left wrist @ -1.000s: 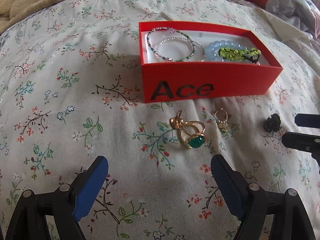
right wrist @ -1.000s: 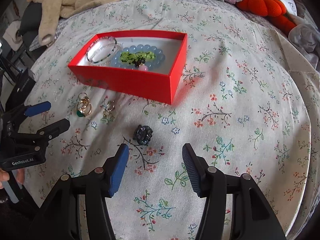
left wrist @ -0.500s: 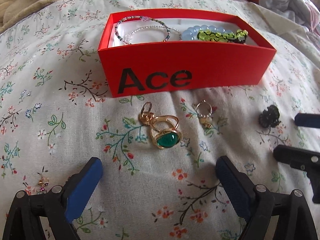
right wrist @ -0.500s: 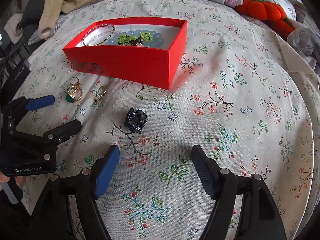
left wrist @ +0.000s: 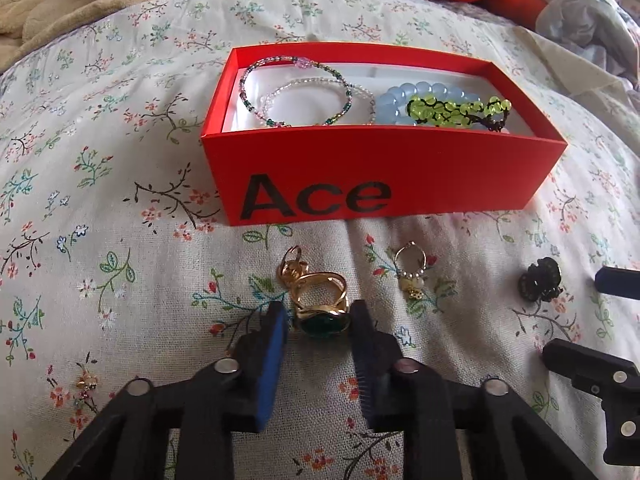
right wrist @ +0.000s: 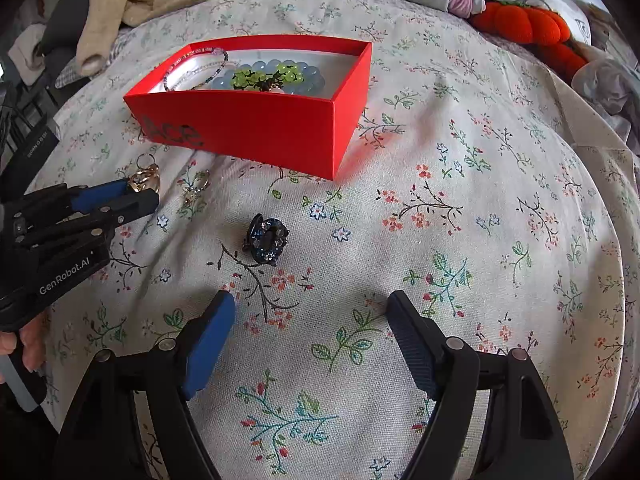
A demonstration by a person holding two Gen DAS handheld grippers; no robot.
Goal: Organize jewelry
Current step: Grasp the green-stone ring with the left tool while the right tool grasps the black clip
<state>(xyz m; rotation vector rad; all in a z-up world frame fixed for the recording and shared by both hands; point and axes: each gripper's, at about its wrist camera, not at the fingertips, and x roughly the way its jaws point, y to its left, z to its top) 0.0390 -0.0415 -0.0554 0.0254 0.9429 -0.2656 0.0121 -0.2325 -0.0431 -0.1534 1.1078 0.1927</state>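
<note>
Blurring hides whether the left claw grips the ring.

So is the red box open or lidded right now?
Open. The red box has no lid on it, and the bracelets lie in plain view on its white lining; no lid shows in either view.

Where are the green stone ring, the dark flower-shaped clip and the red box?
Green stone ring (left wrist: 323, 322), left wrist view, on the green stone.
Dark flower-shaped clip (right wrist: 266, 242), right wrist view, on its middle.
Red box (left wrist: 460, 168), left wrist view, on its front wall.
</note>
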